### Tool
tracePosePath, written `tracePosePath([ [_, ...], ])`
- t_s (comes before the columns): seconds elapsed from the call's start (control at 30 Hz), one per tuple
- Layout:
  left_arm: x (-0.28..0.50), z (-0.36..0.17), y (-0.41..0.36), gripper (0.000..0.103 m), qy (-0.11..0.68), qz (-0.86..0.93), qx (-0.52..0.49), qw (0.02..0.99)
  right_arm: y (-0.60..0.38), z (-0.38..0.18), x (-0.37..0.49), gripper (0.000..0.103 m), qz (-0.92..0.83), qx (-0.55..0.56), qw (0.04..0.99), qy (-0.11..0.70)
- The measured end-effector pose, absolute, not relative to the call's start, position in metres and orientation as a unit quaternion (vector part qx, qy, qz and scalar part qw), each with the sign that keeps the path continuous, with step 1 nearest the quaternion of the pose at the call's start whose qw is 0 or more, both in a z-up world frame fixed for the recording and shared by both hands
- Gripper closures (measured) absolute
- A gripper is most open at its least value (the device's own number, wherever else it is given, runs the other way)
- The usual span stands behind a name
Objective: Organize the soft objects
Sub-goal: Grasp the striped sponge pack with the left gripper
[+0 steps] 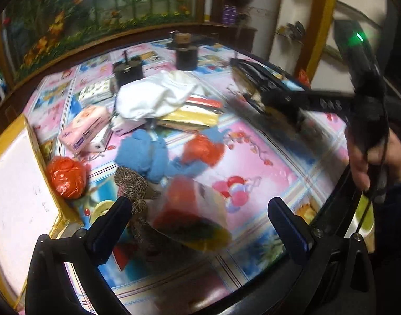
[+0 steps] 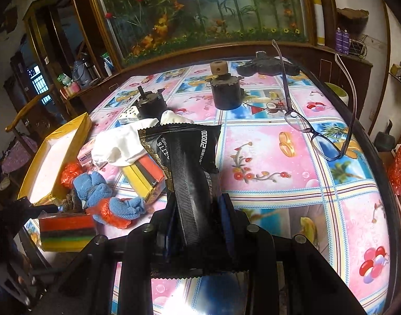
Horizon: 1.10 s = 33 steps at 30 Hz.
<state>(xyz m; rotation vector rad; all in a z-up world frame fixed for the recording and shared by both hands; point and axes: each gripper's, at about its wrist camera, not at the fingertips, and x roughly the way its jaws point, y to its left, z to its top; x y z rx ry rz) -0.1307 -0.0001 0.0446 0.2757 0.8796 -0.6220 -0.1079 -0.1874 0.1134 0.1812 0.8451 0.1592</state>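
Observation:
My right gripper (image 2: 198,210) is shut on a black foil pouch (image 2: 190,168) and holds it above the table; it also shows in the left wrist view (image 1: 300,102), blurred. My left gripper (image 1: 200,212) is open, with a striped multicolour sponge block (image 1: 192,215) between its fingers; the block looks blurred. The block also shows in the right wrist view (image 2: 66,232). On the table lie a blue cloth (image 1: 148,155), two orange plastic bundles (image 1: 66,174) (image 1: 204,149), a speckled brown yarn piece (image 1: 132,183), a white cloth (image 1: 155,97) and a pink tissue pack (image 1: 86,130).
A yellow box with white inside (image 1: 14,183) stands at the table's left edge. Two dark motor-like cylinders (image 2: 225,92) (image 2: 149,106), glasses (image 2: 313,131), a black object (image 2: 266,67) and coloured flat packs (image 2: 145,173) sit on the patterned tablecloth (image 2: 279,157).

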Motion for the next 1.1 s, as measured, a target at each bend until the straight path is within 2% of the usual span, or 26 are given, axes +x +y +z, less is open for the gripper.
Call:
tracePosePath([
  [0.23,-0.161,0.045,0.006,0.0,0.427,-0.321,0.159,0.83,-0.191,0.11,-0.109,0.07,0.084,0.096,0.903,0.411],
  [0.4,-0.144,0.067,0.008,0.0,0.406,-0.304,0.143,0.85,-0.19,0.109,-0.11,0.07,0.089,0.104,0.902,0.409],
  [0.53,-0.127,0.07,-0.013,0.0,0.397,-0.306,0.172,0.848,-0.193,0.108,-0.112,0.07,0.087,0.107,0.902,0.408],
  [0.63,-0.122,0.057,-0.024,0.0,0.426,-0.317,0.183,0.828,-0.198,0.107,-0.115,0.07,0.085,0.109,0.902,0.409],
  [0.73,-0.138,0.049,-0.023,0.008,0.449,-0.361,0.177,0.798,-0.202,0.107,-0.116,0.07,0.084,0.11,0.902,0.408],
  [0.87,-0.163,0.048,-0.016,0.007,0.459,-0.417,0.156,0.769,-0.203,0.104,-0.114,0.07,0.09,0.118,0.9,0.409],
  [1.1,-0.141,0.042,-0.021,0.007,0.514,-0.333,0.106,0.783,-0.202,0.104,-0.116,0.07,0.096,0.122,0.901,0.405],
])
